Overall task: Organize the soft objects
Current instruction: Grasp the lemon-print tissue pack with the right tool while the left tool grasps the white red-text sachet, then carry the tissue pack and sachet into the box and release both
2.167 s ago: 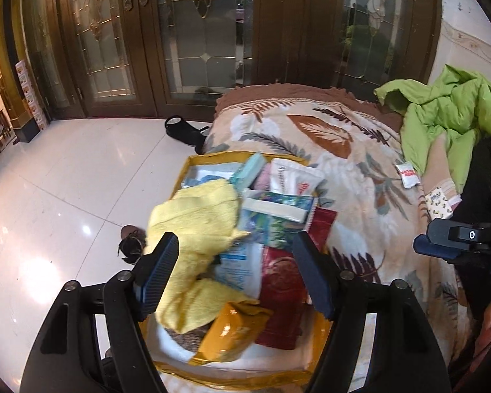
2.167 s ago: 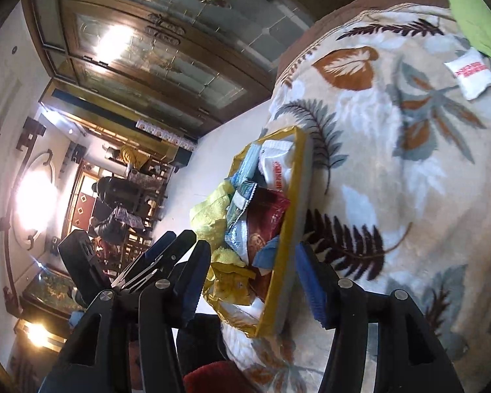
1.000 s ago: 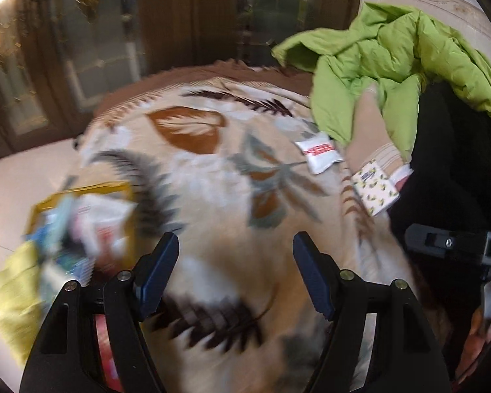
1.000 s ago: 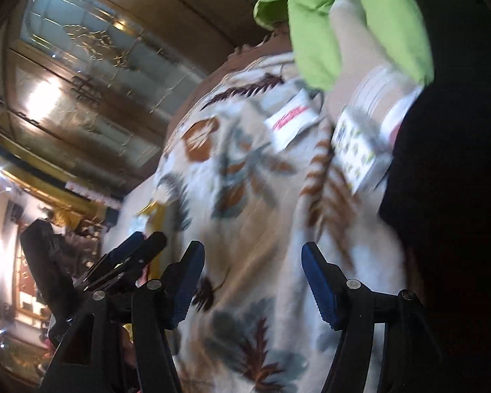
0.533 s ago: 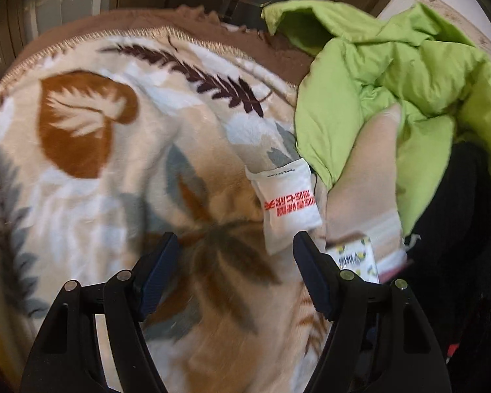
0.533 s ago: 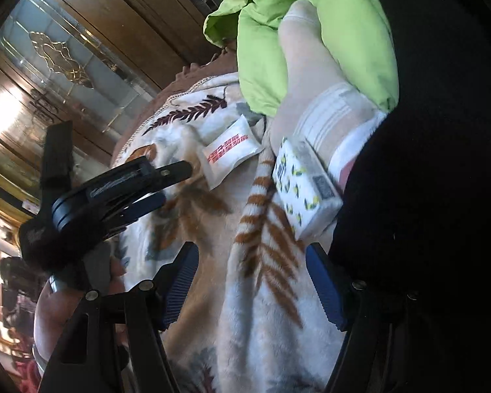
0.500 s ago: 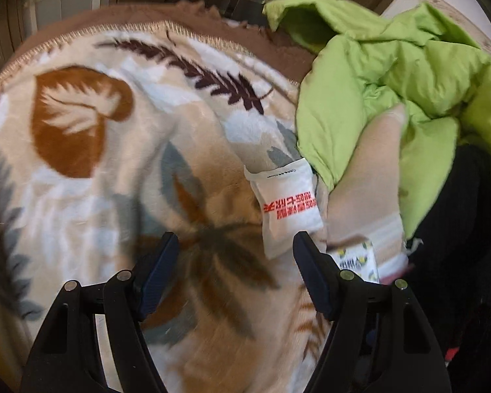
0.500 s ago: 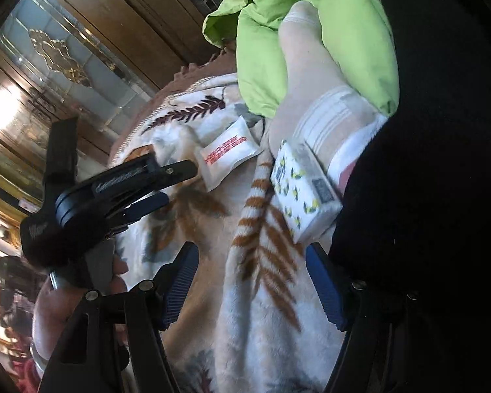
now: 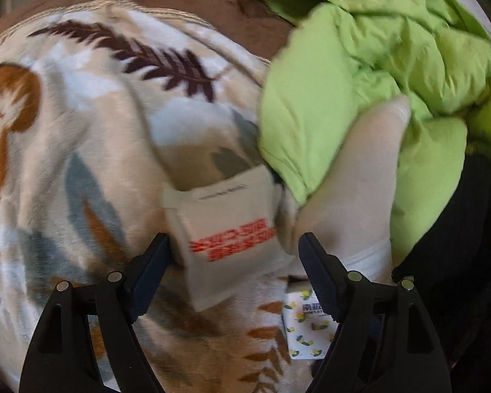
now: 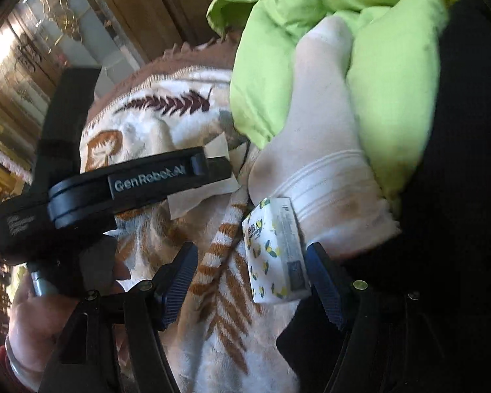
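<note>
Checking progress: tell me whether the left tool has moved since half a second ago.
Yes. The left tool has closed in on the white packet lying on the leaf-print blanket; the packet now sits between its open fingers.

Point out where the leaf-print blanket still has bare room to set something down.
Free: the blanket left of the white red-lettered packet, out to the brown leaf print. Crowded: the right side, where the packet, white sock, lemon-print tissue pack and green jacket bunch together between both open grippers.

White red-printed packet [image 9: 229,232] lies flat on blanket [image 9: 81,137].
</note>
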Demonstrator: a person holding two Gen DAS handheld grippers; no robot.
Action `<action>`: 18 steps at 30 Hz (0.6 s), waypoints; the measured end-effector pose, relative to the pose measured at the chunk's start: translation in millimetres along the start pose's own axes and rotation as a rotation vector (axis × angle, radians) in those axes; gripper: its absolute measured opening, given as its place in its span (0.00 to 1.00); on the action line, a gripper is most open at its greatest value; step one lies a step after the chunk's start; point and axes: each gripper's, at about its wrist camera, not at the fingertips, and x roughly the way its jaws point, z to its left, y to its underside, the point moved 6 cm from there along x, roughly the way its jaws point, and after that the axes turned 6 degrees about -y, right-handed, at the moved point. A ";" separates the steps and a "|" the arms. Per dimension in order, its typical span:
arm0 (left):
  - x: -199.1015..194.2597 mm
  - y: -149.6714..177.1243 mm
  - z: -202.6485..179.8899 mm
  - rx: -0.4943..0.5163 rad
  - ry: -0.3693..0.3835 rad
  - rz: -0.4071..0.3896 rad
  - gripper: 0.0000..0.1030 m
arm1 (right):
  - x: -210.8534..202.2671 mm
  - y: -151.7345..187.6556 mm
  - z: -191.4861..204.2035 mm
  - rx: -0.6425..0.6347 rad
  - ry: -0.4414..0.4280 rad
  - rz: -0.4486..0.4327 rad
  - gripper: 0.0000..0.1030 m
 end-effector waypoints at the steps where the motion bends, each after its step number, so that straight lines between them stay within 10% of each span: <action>1: 1.0 1.0 -1.2 0.009 -0.010 0.001 0.77 | 3.5 1.1 0.7 -0.007 0.000 0.013 0.69; 15: 10.5 -10.9 -10.8 0.065 -0.034 0.035 0.76 | 33.1 17.3 -1.5 0.041 -0.117 0.100 0.22; 18: 11.9 -12.6 -12.0 0.097 -0.109 0.014 0.54 | 30.3 20.0 1.0 0.032 -0.128 0.094 0.22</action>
